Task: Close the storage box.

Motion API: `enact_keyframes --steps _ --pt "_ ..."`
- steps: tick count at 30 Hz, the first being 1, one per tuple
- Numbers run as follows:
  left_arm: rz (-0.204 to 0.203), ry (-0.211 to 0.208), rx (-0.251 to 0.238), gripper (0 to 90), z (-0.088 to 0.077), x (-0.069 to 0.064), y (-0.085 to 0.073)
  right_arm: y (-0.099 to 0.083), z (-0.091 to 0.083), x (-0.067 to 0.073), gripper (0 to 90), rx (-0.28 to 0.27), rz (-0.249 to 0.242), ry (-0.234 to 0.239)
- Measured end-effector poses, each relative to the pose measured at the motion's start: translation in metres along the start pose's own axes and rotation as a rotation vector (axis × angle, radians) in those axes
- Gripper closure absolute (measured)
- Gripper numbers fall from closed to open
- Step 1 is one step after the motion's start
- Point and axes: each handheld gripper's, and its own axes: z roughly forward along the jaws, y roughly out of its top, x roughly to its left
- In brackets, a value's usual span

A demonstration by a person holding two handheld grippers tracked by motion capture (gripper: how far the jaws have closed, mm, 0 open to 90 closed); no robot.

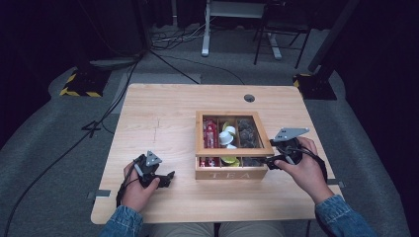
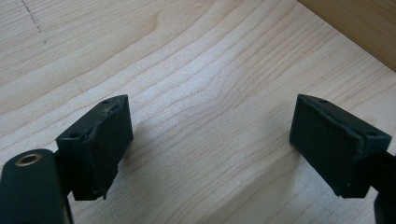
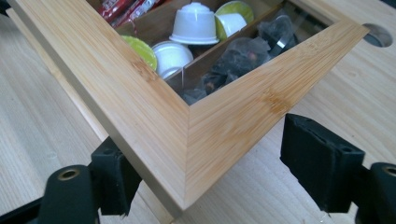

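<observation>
Wooden box (image 1: 232, 170) marked "TEA" on its front sits right of centre on the tabletop (image 1: 163, 123), nearer the front edge than the back. Its framed lid (image 1: 200, 136) has a clear pane, with three compartments beneath: red packets (image 1: 211, 132) on the left, white and green pods (image 1: 228, 136) in the middle, dark tea bags (image 1: 246, 133) on the right.

From above, the right gripper (image 1: 271, 161) is held at the box's front right corner. The right gripper view shows what the high view cannot: the lid's corner (image 3: 187, 140) juts out between the two jaws, which stand wide apart, one on each side, and the lid frame hides part of the left pad, so contact cannot be told. That view also shows the pods (image 3: 194, 23) and tea bags (image 3: 243, 58) close through the pane.

The left gripper (image 1: 170, 177) rests on the tabletop near the front edge, left of the box and apart from it. The left gripper view shows its jaws spread wide over bare wood grain, holding nothing, with a strip of the box (image 2: 359, 23) at the upper right.

A round hole (image 1: 249, 98) lies near the tabletop's back edge. Cables (image 1: 163, 54) cross the grey floor beyond.
</observation>
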Motion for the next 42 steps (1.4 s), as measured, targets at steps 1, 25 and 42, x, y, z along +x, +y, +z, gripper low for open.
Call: enact_keyframes --steps 1,25,42 --pt "0.000 0.000 0.000 13.6 0.000 0.000 0.000 0.000 0.000 0.000 25.2 0.000 0.000 0.000" --pt "0.005 -0.002 0.000 13.4 0.000 0.000 0.001 -0.013 0.013 0.004 26.9 0.130 -0.015 0.069" --pt "0.001 -0.002 -0.001 13.3 0.001 0.000 0.001 -0.017 0.005 0.007 26.5 0.133 -0.020 0.095"
